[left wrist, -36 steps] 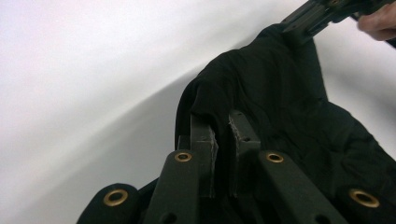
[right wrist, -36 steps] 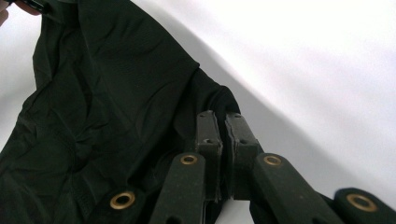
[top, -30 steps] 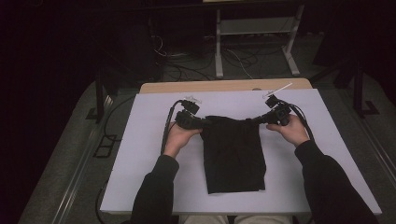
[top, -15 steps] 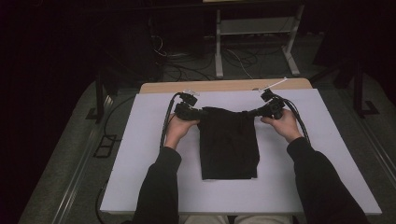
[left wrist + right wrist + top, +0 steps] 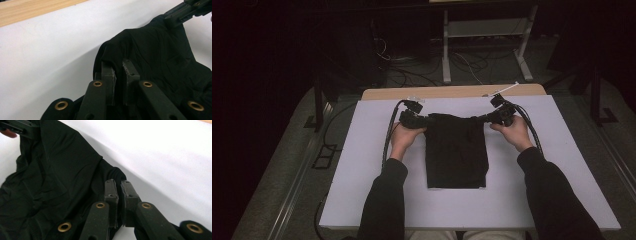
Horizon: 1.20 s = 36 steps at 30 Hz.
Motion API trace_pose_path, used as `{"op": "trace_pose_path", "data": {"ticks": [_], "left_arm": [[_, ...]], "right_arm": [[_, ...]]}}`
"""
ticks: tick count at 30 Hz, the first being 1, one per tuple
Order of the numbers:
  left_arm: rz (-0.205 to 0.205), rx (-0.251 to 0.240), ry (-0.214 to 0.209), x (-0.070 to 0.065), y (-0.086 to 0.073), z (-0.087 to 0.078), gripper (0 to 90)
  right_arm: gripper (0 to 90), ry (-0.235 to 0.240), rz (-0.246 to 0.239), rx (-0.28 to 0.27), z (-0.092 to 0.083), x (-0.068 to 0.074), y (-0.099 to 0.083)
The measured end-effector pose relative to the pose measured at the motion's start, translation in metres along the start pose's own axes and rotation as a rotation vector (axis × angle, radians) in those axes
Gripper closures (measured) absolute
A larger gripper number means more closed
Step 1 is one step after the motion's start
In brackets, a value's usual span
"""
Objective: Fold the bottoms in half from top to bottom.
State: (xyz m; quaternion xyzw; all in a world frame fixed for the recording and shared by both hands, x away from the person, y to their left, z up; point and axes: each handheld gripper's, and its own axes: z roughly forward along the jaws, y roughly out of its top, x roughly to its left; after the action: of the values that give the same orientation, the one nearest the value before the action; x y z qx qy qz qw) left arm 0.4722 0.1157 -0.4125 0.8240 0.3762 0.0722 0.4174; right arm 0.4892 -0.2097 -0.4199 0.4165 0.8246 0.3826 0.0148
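Left claw [image 5: 426, 120], right claw [image 5: 484, 119]: forearms extended, each clamped tight on a far corner of black cloth [image 5: 457, 152]. Cloth: folded, mid white worktop [image 5: 362, 165], near edge lying flat. Cables [image 5: 388, 135] trailing beside.

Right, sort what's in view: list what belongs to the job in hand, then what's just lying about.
In the job:
- black cloth
- left gripper, shut on it
- right gripper, shut on it
- white table

Lying about:
- cables on the floor
- white frame

The room is dark; behind the white table [image 5: 562, 190] stand a metal frame [image 5: 484, 35] and floor cables [image 5: 412, 67].
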Motion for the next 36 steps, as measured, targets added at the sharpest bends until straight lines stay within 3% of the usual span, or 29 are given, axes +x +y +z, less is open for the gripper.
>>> {"op": "trace_pose_path", "data": {"ticks": [4,5,6,7,10,12,20,26,36], "left_arm": [[-0.032,0.001,0.012,0.002,-0.004,0.002,76.3],[-0.038,-0.001,0.018,0.002,-0.007,0.003,73.8],[-0.037,0.001,0.023,0.002,-0.009,0.003,72.1],[-0.033,0.001,0.028,0.003,-0.011,0.004,67.1],[-0.019,0.012,0.072,0.003,-0.019,0.005,51.4],[-0.035,-0.001,0.107,0.004,-0.025,0.004,42.9],[-0.137,-0.05,0.081,0.017,-0.041,-0.004,20.2],[-0.166,-0.076,0.049,0.02,-0.046,-0.01,1.3],[-0.148,-0.1,0.065,0.018,-0.059,-0.033,0.0]], "right_arm": [[81.3,0.008,0.008,0.0,0.002,0.0,-0.002],[76.1,0.0,0.01,0.003,0.003,0.0,-0.002],[68.3,-0.048,-0.001,0.004,0.003,0.0,-0.003],[63.9,-0.073,-0.009,0.004,0.002,0.0,-0.004],[54.4,-0.063,-0.001,0.0,0.001,-0.003,-0.008],[46.7,-0.056,0.008,-0.016,-0.001,-0.005,-0.011],[18.1,-0.05,0.044,-0.076,-0.01,-0.008,-0.024],[2.7,-0.058,0.025,-0.104,-0.018,-0.005,-0.033],[0.0,-0.049,0.019,-0.126,-0.033,0.001,-0.051]]}}
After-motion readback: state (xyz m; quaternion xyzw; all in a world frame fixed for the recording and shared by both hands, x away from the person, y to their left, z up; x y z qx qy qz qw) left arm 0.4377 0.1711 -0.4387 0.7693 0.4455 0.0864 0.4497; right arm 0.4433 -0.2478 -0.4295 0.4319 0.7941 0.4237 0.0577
